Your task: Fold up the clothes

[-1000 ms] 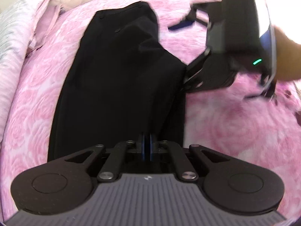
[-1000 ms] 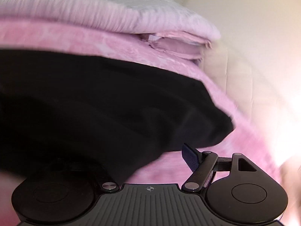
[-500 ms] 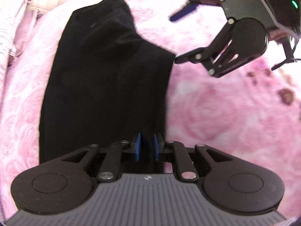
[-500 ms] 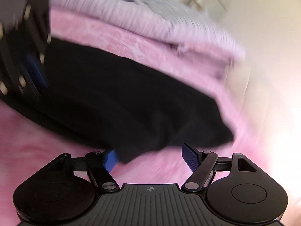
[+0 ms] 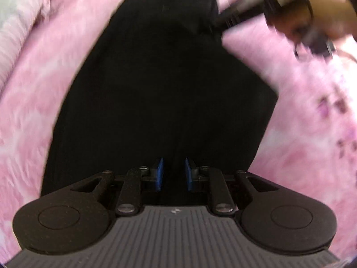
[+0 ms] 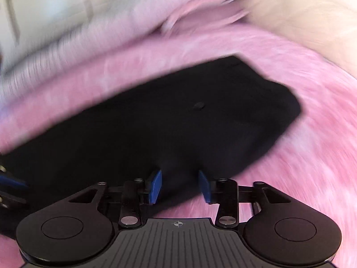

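Black trousers (image 5: pixel 160 89) lie flat and lengthwise on a pink flowered bedspread (image 5: pixel 301 145). My left gripper (image 5: pixel 174 174) hovers over their near end, blue pads a little apart and open, with cloth below the gap. At the top right the right gripper (image 5: pixel 245 11) is a blur at the trousers' far edge, held by a hand (image 5: pixel 330 11). In the right wrist view the trousers (image 6: pixel 178 122) show a small button (image 6: pixel 198 105). My right gripper (image 6: pixel 180 185) is open at their near edge, with dark cloth between the pads.
Pale striped bedding (image 6: pixel 67 44) is piled along the far side of the bed, and shows again at the upper left as bedding (image 5: pixel 13 22). The left gripper (image 6: pixel 9 185) pokes in at the left edge. Pink bedspread (image 6: pixel 312 156) surrounds the trousers.
My left gripper went from shut to open and let the cloth go. The right gripper swung to the trousers' far end and its wide jaws narrowed. Both views blur with motion.
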The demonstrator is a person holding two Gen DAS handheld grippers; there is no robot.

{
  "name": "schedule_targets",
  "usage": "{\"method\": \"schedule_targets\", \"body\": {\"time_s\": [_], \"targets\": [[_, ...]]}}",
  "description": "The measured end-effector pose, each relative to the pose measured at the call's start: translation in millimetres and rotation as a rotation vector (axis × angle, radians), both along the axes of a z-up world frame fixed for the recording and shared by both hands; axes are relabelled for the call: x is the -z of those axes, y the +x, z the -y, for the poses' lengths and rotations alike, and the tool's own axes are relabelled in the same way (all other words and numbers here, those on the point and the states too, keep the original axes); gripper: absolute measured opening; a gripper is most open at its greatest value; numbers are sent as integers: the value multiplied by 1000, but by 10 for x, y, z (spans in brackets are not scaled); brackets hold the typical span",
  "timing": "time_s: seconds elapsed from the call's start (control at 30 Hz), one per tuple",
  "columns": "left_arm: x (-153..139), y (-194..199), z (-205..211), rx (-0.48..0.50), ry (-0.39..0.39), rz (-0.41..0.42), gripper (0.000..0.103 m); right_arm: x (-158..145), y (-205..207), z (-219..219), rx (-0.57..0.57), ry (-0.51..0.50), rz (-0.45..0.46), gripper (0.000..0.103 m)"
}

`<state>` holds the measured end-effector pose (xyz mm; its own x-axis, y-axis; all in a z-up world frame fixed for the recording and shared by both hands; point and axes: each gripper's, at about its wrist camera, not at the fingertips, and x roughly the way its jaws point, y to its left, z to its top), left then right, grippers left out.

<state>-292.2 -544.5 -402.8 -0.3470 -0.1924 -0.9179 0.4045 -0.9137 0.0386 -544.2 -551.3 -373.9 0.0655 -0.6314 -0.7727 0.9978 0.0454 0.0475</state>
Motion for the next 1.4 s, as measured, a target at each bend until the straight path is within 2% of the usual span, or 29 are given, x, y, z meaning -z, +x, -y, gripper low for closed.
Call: {"method": "schedule_targets", "body": {"time_s": [0.07, 0.17, 0.2, 0.23, 0.3, 0.37, 0.43, 0.6, 0.73, 0.8, 0.9, 0.93, 1.07, 1.3, 1.37, 1.4], "targets": [[-17, 52, 43, -52, 20, -21, 19, 53, 1, 191, -61, -19, -48, 37], [-195, 191, 145, -134, 14, -78, 19, -111, -90, 287, -84, -1, -20, 38], [-242, 252, 216, -168, -7, -83, 21, -183, -113, 283, -92, -4, -14, 38], [-285, 314, 293, -202, -29, -87, 28, -278, -152, 255, -104, -18, -17, 38], [-299, 429, 497, -276, -79, -80, 32, -485, -251, 189, -130, -52, -26, 42], [-236, 494, 723, -329, -103, -64, 32, -517, -222, 333, -234, -78, -89, 55], [-133, 508, 881, -339, -96, -46, 31, -512, -164, 523, -355, -103, -164, 58], [-4, 530, 948, -260, -92, -21, 29, -459, 24, 1010, -665, -147, -341, 58], [-8, 610, 851, -261, -87, -30, 29, -206, 399, 1377, -940, -85, -416, 58], [24, 656, 821, -270, -82, -29, 29, -93, 506, 1454, -1010, -36, -440, 58], [24, 775, 853, -286, -72, -45, 29, 19, 588, 1558, -1038, 13, -464, 53], [18, 807, 873, -294, -67, -54, 25, 26, 592, 1590, -1029, 27, -458, 49], [-30, 921, 940, -292, -57, -65, 24, -17, 560, 1589, -1052, 53, -469, 42], [19, 1033, 1055, -266, 24, -48, 26, -6, 673, 1579, -1101, 49, -526, 41], [23, 1006, 1084, -253, 39, -34, 24, 21, 717, 1593, -1108, 49, -542, 41], [18, 994, 1085, -249, 39, -27, 13, 24, 731, 1606, -1109, 53, -544, 40]]}}
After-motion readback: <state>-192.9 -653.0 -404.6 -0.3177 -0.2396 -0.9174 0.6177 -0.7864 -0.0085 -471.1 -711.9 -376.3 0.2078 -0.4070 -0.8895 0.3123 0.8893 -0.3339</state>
